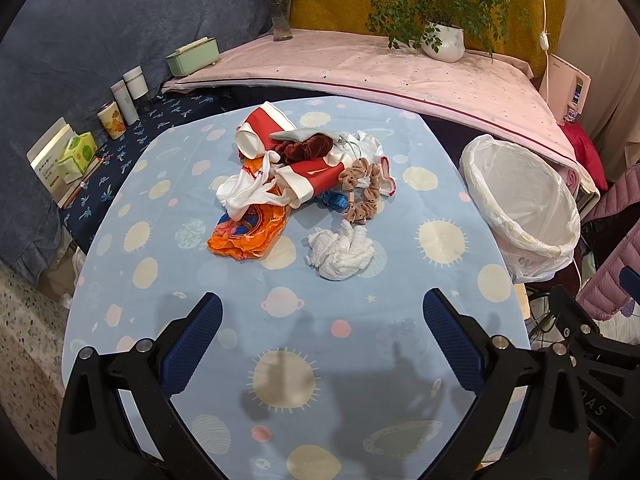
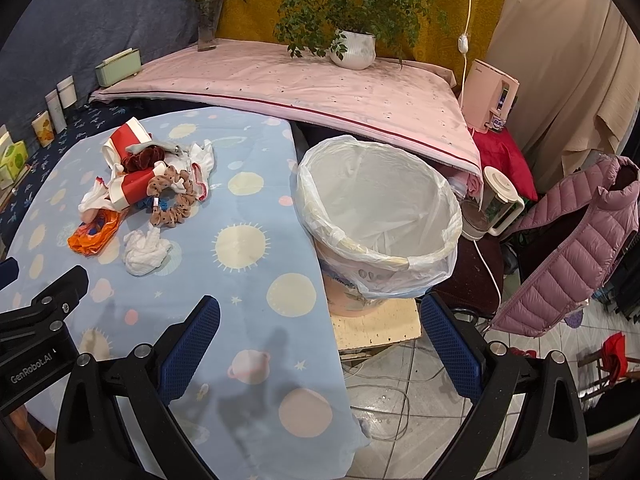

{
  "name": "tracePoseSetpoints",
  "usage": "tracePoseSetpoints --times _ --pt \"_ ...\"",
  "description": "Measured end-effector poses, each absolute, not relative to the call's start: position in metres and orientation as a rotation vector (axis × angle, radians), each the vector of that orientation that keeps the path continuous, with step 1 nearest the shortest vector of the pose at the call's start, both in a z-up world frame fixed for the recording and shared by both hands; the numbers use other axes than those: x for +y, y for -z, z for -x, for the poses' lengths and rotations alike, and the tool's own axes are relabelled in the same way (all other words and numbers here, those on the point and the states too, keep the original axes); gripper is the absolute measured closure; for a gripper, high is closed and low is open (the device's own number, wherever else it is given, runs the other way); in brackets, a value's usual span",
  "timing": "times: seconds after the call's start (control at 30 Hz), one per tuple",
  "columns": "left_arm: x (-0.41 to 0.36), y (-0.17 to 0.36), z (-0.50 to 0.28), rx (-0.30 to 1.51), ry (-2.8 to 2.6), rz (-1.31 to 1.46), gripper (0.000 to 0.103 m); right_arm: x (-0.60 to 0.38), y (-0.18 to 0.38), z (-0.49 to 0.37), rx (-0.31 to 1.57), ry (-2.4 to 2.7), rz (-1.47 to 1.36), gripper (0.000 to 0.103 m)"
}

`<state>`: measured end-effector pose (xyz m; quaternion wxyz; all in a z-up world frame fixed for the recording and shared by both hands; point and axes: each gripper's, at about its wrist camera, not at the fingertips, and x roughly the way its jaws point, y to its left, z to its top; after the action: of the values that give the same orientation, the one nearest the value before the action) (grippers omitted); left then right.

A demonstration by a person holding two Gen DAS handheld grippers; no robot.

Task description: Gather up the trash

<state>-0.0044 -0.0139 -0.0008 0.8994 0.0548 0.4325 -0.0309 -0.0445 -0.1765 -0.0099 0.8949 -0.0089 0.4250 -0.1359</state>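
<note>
A pile of trash lies mid-table: a crumpled white tissue [image 1: 342,254] [image 2: 145,253], an orange plastic wrapper [image 1: 246,236] [image 2: 93,234], two red-and-white paper cups [image 1: 308,178] [image 2: 134,184], white cloth scraps, a tan scrunchie [image 1: 362,192] [image 2: 174,200] and a dark red scrunchie [image 1: 306,148]. A white-lined trash bin [image 1: 520,208] [image 2: 376,216] stands off the table's right edge. My left gripper [image 1: 322,332] is open and empty, above the table in front of the tissue. My right gripper [image 2: 320,336] is open and empty, over the table's right edge near the bin.
The table has a light blue planet-print cloth [image 1: 280,312] [image 2: 224,280]. Behind it a pink-covered shelf [image 1: 360,68] holds a potted plant [image 1: 444,40] and a flower vase [image 1: 282,16]. Boxes and cans [image 1: 116,116] line the left. A pink jacket [image 2: 572,248] and blender [image 2: 496,204] stand right.
</note>
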Motion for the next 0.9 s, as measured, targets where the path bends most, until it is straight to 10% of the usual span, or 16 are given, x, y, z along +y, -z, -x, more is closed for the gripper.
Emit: tracePoseSetpoints --times 0.9 --pt "-0.018 0.005 0.006 0.891 0.104 -0.104 0.007 -0.186 0.008 0.043 0.862 0.311 -0.004 0.007"
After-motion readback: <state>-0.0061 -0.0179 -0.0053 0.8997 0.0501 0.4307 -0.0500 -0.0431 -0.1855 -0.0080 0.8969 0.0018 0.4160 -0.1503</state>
